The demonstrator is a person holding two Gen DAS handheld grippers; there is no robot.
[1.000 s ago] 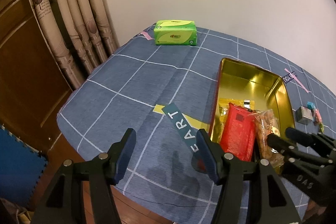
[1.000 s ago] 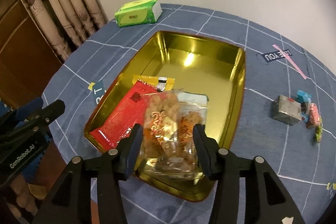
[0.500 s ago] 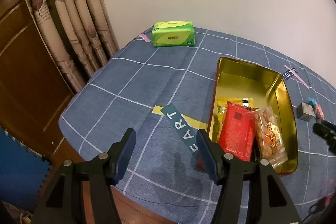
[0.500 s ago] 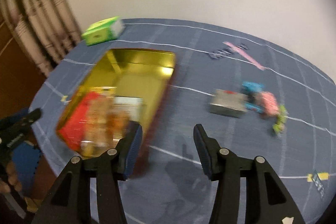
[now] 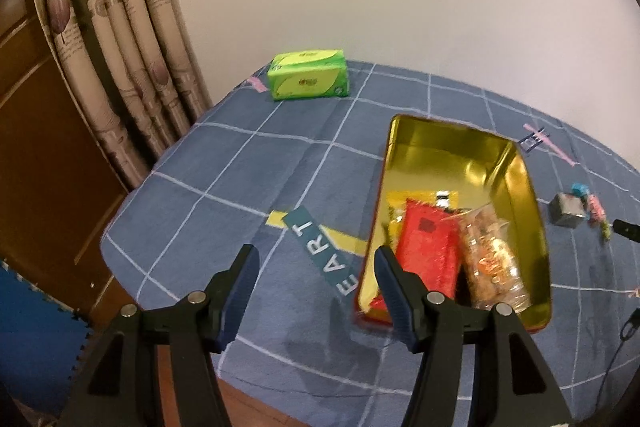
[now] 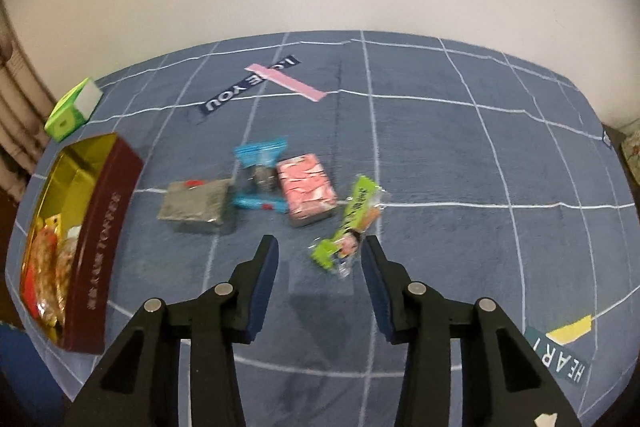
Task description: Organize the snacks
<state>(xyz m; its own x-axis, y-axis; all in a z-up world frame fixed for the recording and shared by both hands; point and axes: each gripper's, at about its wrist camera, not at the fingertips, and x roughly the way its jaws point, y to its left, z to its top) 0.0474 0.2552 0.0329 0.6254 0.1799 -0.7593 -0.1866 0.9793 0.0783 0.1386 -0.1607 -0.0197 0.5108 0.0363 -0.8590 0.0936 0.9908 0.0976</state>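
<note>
R tool closing, empty, above green snack

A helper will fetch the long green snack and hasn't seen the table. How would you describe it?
Find the gold tin on the blue checked cloth, then the loose snack cluster beside it. The green packet lies at the far end from the tin, the only long, thin one, beside a pink box.

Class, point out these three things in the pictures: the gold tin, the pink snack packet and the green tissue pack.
gold tin (image 5: 452, 147), left wrist view, bare inner floor.
pink snack packet (image 6: 307, 187), right wrist view, top face.
green tissue pack (image 5: 307, 75), left wrist view, front face.
</note>
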